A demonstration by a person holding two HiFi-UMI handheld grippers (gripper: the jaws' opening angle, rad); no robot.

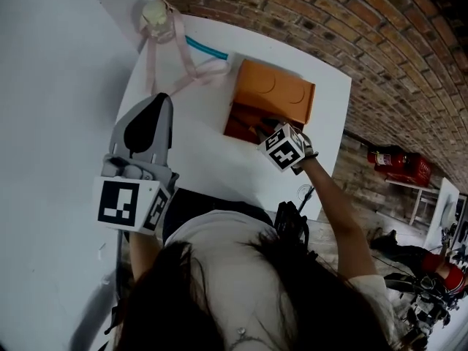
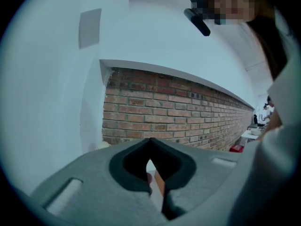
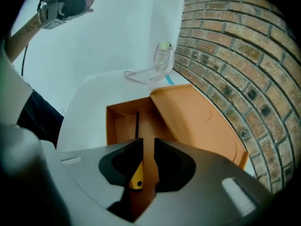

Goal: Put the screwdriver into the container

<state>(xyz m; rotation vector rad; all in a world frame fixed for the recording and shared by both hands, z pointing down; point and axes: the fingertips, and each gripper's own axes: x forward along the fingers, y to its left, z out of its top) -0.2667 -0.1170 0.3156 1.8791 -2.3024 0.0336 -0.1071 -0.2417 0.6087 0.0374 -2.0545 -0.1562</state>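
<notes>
The orange container (image 1: pixel 272 92) stands open on the white table (image 1: pixel 197 156), its lid tipped back toward the brick wall. My right gripper (image 1: pixel 260 129) hangs low over the box's open compartment (image 3: pixel 123 122). In the right gripper view the screwdriver (image 3: pixel 137 173), with a yellow handle and a black shaft, lies on the box floor just under the left jaw. The right gripper (image 3: pixel 148 142) is open by a narrow gap and the orange floor shows through it. My left gripper (image 1: pixel 162 99) is raised off the table at the left, and its jaws (image 2: pixel 150 140) are shut on nothing.
A small glass jar (image 1: pixel 156 17) stands at the table's far left corner, with a pink strap (image 1: pixel 184 63) and a teal strip (image 1: pixel 206 48) beside it. The brick wall (image 1: pixel 351 28) runs right behind the box. The person's body is at the table's near edge.
</notes>
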